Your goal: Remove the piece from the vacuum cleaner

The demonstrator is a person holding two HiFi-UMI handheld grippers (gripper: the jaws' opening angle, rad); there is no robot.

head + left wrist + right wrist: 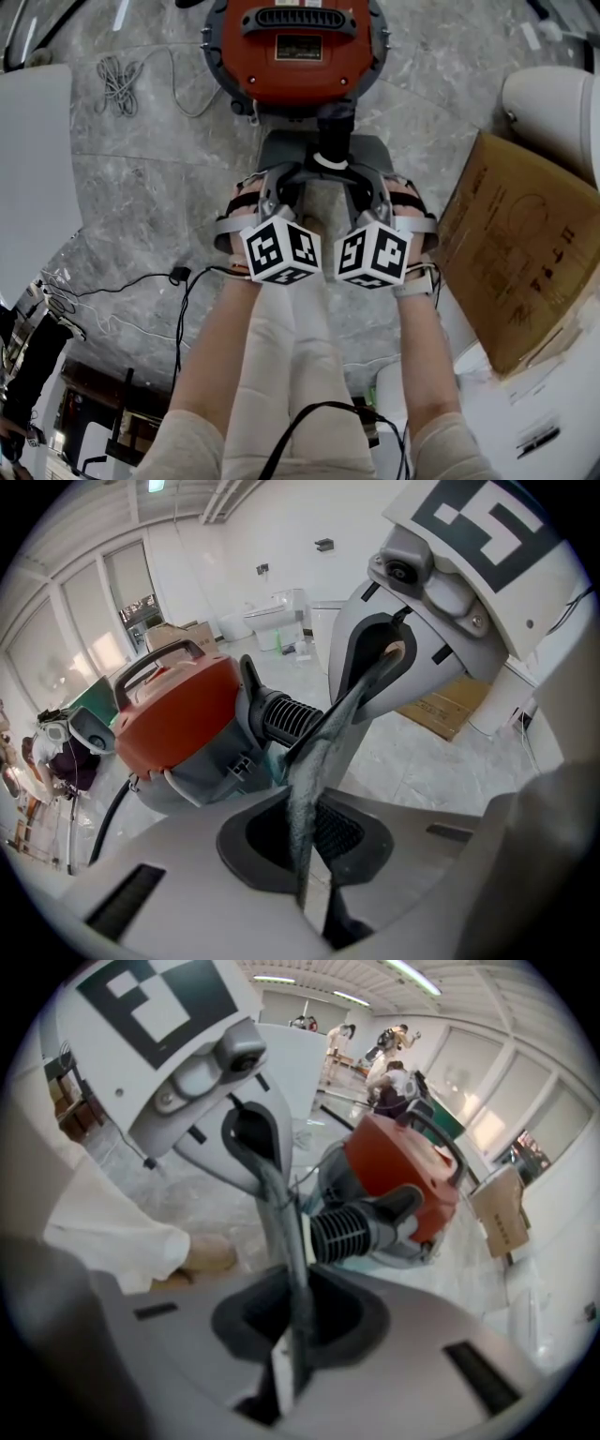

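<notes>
From the head view, the left gripper (292,183) and right gripper (361,183) are crowding side by side just short of the dark hose (335,127), which is running straight away from them into the round, glossy orange vacuum cleaner (295,47); both are sitting equally near its mouth. In the left gripper view the jaws are standing almost together, pinching a thin, felt-like grey strip (314,789) that is rising past the ribbed black cuff (284,719) toward the other gripper; in the right gripper view the jaws are likewise nipping the strip (281,1241), the cuff (347,1232) lying just beside it. I am taking this strip for the piece, its long axis crossing the hose mouth from gripper to gripper, so the pull is looking to come back toward the person; how it is fastened I cannot tell.
</notes>
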